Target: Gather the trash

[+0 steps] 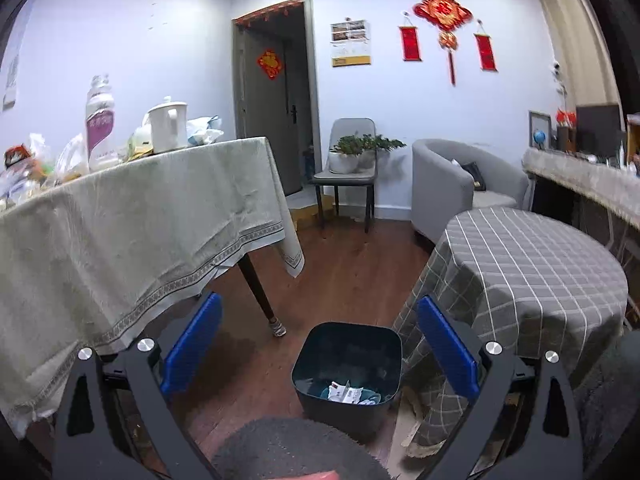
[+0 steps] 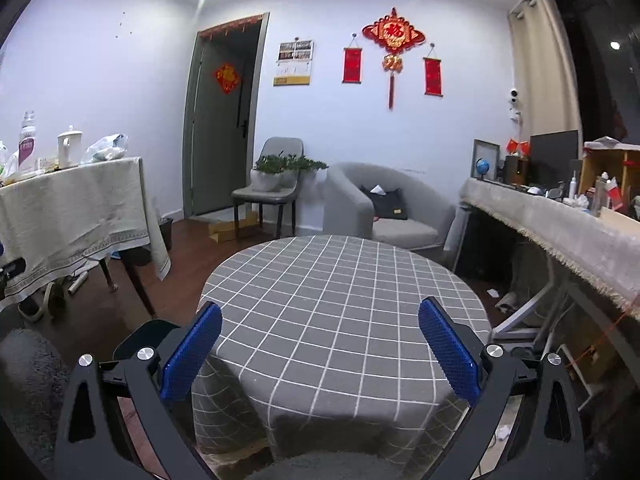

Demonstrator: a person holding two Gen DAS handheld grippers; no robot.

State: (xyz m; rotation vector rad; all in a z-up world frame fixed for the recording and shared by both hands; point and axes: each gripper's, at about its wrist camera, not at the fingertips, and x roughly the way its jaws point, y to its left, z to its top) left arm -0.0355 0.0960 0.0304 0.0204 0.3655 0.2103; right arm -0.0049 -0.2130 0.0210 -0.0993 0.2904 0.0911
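mostly done, it seems: the round table (image 2: 344, 300) is bare, the bin (image 1: 347, 368) on the floor by its edge holds wrappers (image 1: 344, 393). left gripper (image 1: 320, 348) and right gripper (image 2: 320, 350) both gape wide, holding nothing.

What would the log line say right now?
left gripper: open, empty | right gripper: open, empty | bin: holds wrappers

Right claw (image 2: 320, 344) spread wide, empty, above checked round table (image 2: 344, 280), grey armchair (image 2: 384, 208) beyond
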